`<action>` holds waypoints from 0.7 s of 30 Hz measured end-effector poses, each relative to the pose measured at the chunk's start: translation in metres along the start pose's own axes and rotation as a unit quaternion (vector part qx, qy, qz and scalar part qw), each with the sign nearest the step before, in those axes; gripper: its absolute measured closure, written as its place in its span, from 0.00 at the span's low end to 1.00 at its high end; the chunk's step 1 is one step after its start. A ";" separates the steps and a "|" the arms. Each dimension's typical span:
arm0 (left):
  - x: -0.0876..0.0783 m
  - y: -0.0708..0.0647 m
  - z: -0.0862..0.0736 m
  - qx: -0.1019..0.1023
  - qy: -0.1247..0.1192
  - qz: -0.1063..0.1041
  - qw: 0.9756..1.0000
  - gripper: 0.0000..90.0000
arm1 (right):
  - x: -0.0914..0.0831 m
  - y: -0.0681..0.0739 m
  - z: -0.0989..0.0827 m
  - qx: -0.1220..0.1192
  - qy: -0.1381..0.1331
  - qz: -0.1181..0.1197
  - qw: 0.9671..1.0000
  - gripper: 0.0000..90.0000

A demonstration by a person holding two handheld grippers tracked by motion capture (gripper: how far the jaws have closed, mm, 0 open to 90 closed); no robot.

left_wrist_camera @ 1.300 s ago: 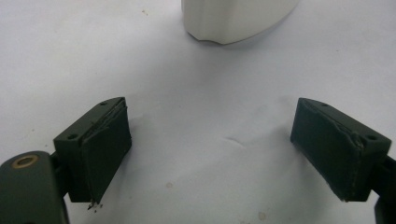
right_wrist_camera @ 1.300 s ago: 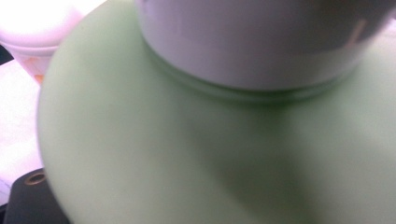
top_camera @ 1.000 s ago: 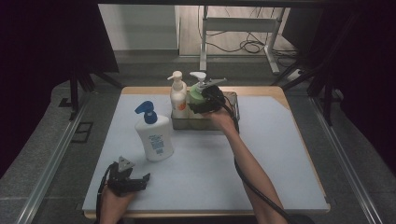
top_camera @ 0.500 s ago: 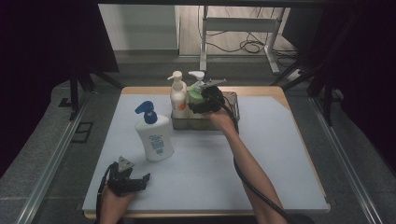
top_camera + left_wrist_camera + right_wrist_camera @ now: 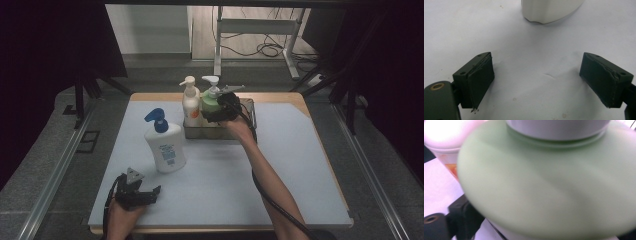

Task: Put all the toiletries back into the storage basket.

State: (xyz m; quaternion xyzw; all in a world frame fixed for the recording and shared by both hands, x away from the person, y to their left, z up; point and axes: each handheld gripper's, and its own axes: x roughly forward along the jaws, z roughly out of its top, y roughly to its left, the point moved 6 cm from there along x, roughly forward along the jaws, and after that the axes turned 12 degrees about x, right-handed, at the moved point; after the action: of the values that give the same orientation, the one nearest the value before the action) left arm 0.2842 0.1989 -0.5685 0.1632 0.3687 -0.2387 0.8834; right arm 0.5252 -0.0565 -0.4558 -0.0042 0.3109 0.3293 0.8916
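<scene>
1. My left gripper (image 5: 134, 192) rests low on the near-left part of the pale grey table mat (image 5: 210, 195), my hand (image 5: 122, 212) behind it. In the left gripper view its jaws stand spread wide with nothing between them, bare mat under them, and the base of a white bottle just ahead.

2. White lotion bottle with a blue pump (image 5: 164, 142) stands upright on the mat, up from my left gripper and apart from it. It has a blue printed label on its front.

3. Metal tray (image 5: 250, 112) sits at the far middle of the mat. A cream pump bottle (image 5: 190, 100) stands upright at its left end.

4. Green pump bottle (image 5: 210, 102) stands in the tray just right of the cream one, white pump on top. The two look to be touching or nearly so; I cannot tell which.

5. My right gripper (image 5: 220, 107) reaches over the tray and sits against the green bottle's right side. In the right gripper view the green body is blurred and very close, with one black jaw showing at lower left beside it. The jaws have just been opening, with the bottle between them. Whether the pads press on it I cannot tell.

6. My right forearm (image 5: 265, 175) runs from the near edge up to the tray, cable trailing beside it.
</scene>
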 end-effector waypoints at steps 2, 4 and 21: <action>0.000 0.000 0.000 0.000 0.000 0.000 1.000 0.13 | -0.003 0.000 0.000 -0.002 -0.002 -0.001 1.000 0.02; 0.000 0.000 0.000 0.000 0.000 0.000 1.000 0.13 | -0.006 -0.001 0.000 -0.004 -0.004 0.000 1.000 0.01; 0.000 0.000 0.000 0.000 -0.002 0.000 1.000 0.13 | -0.042 -0.007 -0.020 -0.021 0.014 0.016 1.000 0.16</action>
State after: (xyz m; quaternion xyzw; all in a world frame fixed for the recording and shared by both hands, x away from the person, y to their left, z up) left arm 0.2843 0.1987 -0.5687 0.1624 0.3670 -0.2387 0.8842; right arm 0.4933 -0.0906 -0.4497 -0.0220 0.3164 0.3499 0.8814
